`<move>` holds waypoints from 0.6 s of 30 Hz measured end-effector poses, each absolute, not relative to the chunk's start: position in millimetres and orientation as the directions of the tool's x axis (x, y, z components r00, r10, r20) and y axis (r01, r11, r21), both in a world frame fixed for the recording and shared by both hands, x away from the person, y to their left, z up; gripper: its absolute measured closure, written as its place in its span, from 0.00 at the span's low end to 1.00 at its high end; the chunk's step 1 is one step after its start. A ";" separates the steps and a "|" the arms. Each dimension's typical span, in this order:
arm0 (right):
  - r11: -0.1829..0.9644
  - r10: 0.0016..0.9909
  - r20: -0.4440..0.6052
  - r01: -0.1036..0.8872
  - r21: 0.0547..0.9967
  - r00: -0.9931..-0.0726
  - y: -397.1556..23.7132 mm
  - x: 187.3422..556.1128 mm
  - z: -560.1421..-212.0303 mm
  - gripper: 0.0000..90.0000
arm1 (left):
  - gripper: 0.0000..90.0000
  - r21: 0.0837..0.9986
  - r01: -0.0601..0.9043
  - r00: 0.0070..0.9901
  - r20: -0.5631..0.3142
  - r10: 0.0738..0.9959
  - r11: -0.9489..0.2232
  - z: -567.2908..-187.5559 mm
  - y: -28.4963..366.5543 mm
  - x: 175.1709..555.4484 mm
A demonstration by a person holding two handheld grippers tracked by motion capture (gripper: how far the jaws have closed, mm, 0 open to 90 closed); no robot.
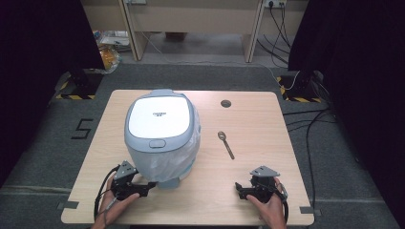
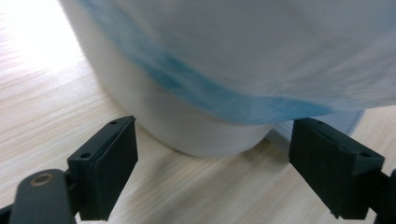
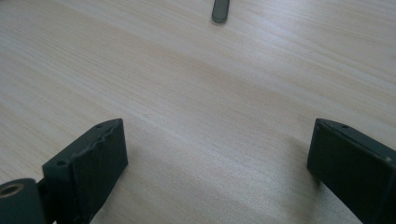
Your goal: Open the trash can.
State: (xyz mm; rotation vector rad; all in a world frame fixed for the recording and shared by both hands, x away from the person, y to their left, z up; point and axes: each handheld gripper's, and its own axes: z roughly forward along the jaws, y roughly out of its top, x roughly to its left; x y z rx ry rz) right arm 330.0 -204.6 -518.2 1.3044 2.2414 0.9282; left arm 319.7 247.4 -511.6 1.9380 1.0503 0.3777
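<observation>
In the left gripper view the rice cooker point(image 2: 224, 70) runs off the top and right edges — just its lower wall and blurred blue band show. The right gripper view cuts the spoon point(image 3: 220, 10) at the top edge, leaving the handle's tip. The cooker's lid lettering in the high view is too small to read.

Left gripper point(image 1: 149, 187) and right gripper point(image 1: 238, 189), jaws wide apart.

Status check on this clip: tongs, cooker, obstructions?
Left tongs open at base of white-and-blue rice cooker, lid shut. Right tongs open, empty. Metal spoon lies apart, nothing blocking.
</observation>
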 end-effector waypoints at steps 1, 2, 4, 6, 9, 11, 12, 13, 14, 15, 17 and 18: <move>0.349 0.869 0.000 0.615 0.707 -0.494 -204.6 330.0 -518.2 0.06 | 0.17 0.810 0.525 0.597 -0.133 0.791 -0.261 -511.6 247.4 319.7; 0.353 0.868 -0.004 0.612 0.708 -0.497 -205.0 330.4 -518.2 0.06 | 0.17 0.810 0.522 0.598 -0.124 0.792 -0.268 -512.6 244.0 319.1; 0.352 0.868 -0.003 0.612 0.708 -0.496 -204.9 330.5 -518.2 0.06 | 0.17 0.817 0.515 0.593 -0.123 0.796 -0.258 -512.4 243.5 318.6; 0.352 0.868 -0.003 0.612 0.708 -0.496 -204.9 330.5 -518.2 0.05 | 0.17 0.819 0.515 0.590 -0.124 0.798 -0.254 -512.0 243.2 318.0; 0.352 0.868 -0.003 0.612 0.708 -0.496 -204.9 330.5 -518.2 0.05 | 0.16 0.823 0.515 0.585 -0.134 0.800 -0.239 -511.5 242.5 316.9; 0.352 0.868 -0.003 0.612 0.708 -0.496 -204.9 330.6 -518.2 0.05 | 0.16 0.823 0.519 0.567 -0.130 0.813 -0.230 -511.8 239.4 315.1; 0.352 0.868 -0.003 0.612 0.708 -0.496 -204.9 330.6 -518.2 0.05 | 0.16 0.822 0.522 0.563 -0.133 0.816 -0.227 -512.3 238.5 314.6; 0.352 0.868 -0.003 0.612 0.708 -0.496 -204.9 330.6 -518.2 0.05 | 0.16 0.822 0.522 0.563 -0.133 0.816 -0.227 -512.3 238.5 314.6; 0.352 0.868 -0.003 0.612 0.708 -0.496 -204.9 330.6 -518.2 0.05 | 0.16 0.821 0.528 0.554 -0.139 0.821 -0.217 -512.9 237.2 313.1; 0.352 0.868 -0.003 0.612 0.708 -0.496 -204.9 330.6 -518.2 0.05 | 0.16 0.822 0.529 0.550 -0.141 0.823 -0.212 -513.0 236.8 312.2; 0.352 0.868 -0.003 0.612 0.708 -0.496 -204.9 330.6 -518.2 0.05 | 0.16 0.823 0.530 0.543 -0.145 0.827 -0.204 -513.3 236.0 311.2; 0.352 0.868 -0.003 0.612 0.708 -0.496 -204.9 330.6 -518.2 0.05 | 0.16 0.823 0.531 0.537 -0.145 0.831 -0.199 -513.8 234.9 310.8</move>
